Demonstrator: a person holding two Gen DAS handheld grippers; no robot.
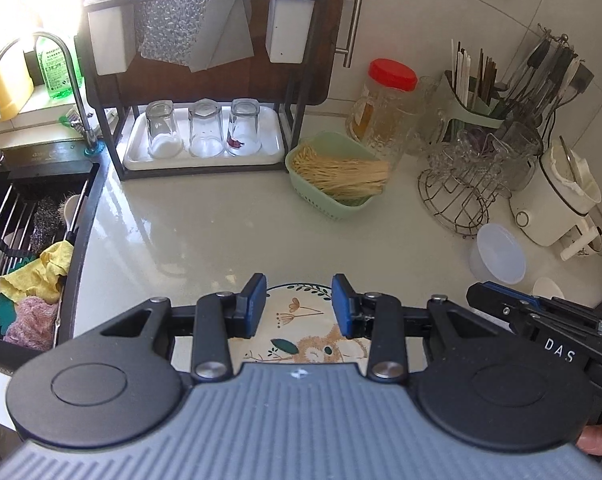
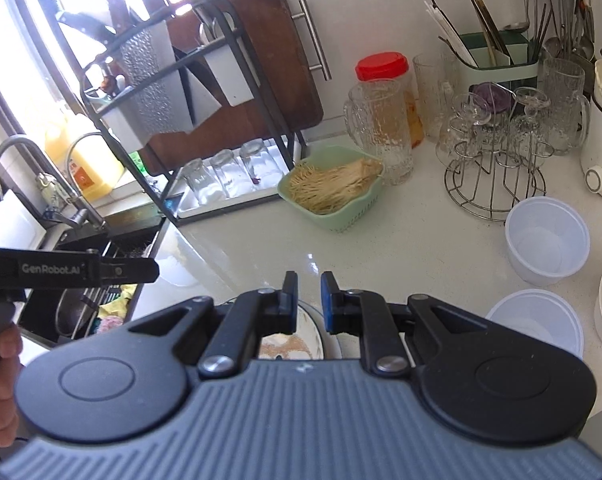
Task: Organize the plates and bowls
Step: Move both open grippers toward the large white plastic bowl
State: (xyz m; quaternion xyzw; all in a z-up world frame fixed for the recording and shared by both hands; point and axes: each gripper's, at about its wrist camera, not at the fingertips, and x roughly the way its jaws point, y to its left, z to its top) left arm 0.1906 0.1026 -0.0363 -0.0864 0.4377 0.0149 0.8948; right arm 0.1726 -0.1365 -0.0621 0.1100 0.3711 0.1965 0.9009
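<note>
A pale countertop (image 1: 205, 232) is seen beside a dark sink (image 1: 25, 216) with cloths in it. Three upturned glasses (image 1: 203, 128) are set on a white tray (image 1: 141, 156) under a black rack. A green basket (image 1: 333, 174) filled with thin noodles is placed beside a red-lidded jar (image 1: 385, 96).
</note>
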